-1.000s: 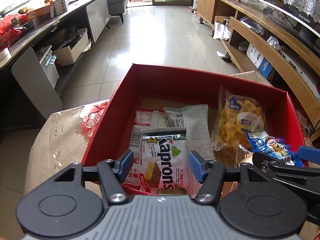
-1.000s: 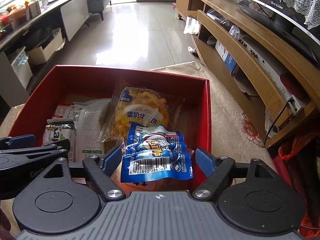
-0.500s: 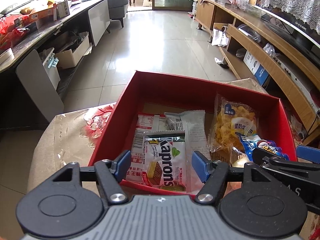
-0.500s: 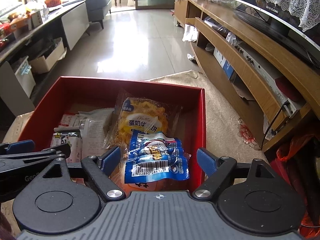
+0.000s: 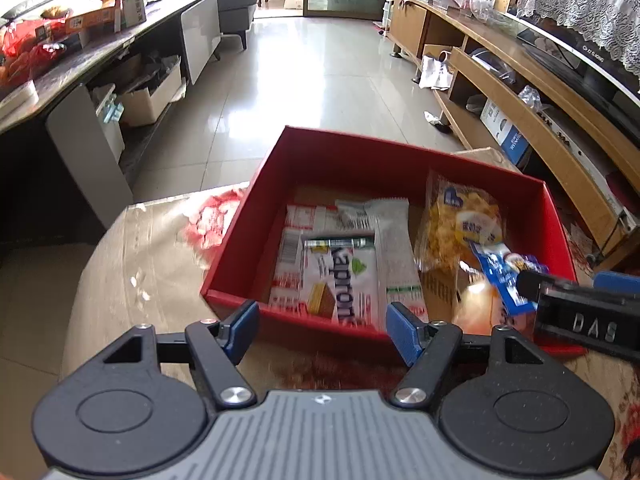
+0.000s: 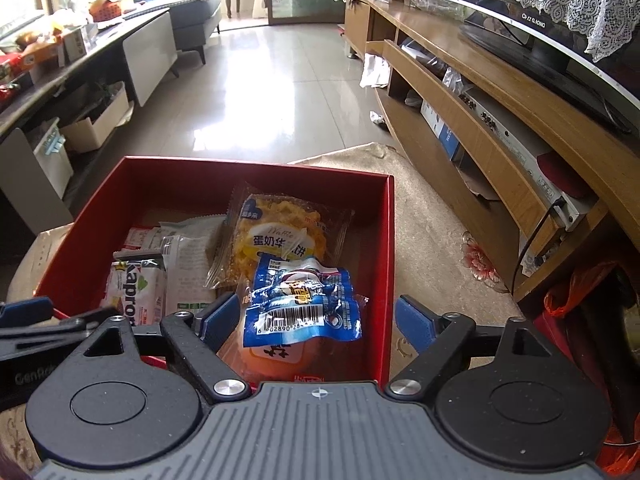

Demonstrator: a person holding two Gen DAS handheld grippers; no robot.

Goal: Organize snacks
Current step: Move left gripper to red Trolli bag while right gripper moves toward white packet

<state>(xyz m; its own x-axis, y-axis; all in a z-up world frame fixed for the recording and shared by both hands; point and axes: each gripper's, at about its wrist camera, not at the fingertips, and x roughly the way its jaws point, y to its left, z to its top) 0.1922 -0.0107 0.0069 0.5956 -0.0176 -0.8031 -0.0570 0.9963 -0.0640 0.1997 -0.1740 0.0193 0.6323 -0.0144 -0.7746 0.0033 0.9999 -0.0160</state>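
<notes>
A red box (image 5: 348, 148) (image 6: 256, 168) stands on the cloth-covered table and holds several snack packets. A white Kaprons wafer packet (image 5: 340, 276) (image 6: 136, 292) lies flat at its near left, beside a plain white packet (image 5: 396, 240). A yellow waffle packet (image 5: 460, 224) (image 6: 280, 232) leans at the back right. A blue packet (image 6: 304, 304) (image 5: 504, 276) rests on an orange one (image 6: 276, 356). My left gripper (image 5: 322, 320) hovers over the box's near wall, its jaws opening and holding nothing. My right gripper (image 6: 316, 316) stands open above the blue packet, not touching it.
The patterned tablecloth (image 5: 152, 264) spreads left of the box. A long wooden TV cabinet (image 6: 500, 120) with a television runs along the right. A low dark counter (image 5: 60, 72) loaded with boxes lines the left, with shiny tiled floor (image 5: 312, 72) between.
The left gripper has drawn back and up from the box, its jaws a little wider, leaving the Kaprons packet inside. The right gripper has hardly moved.
</notes>
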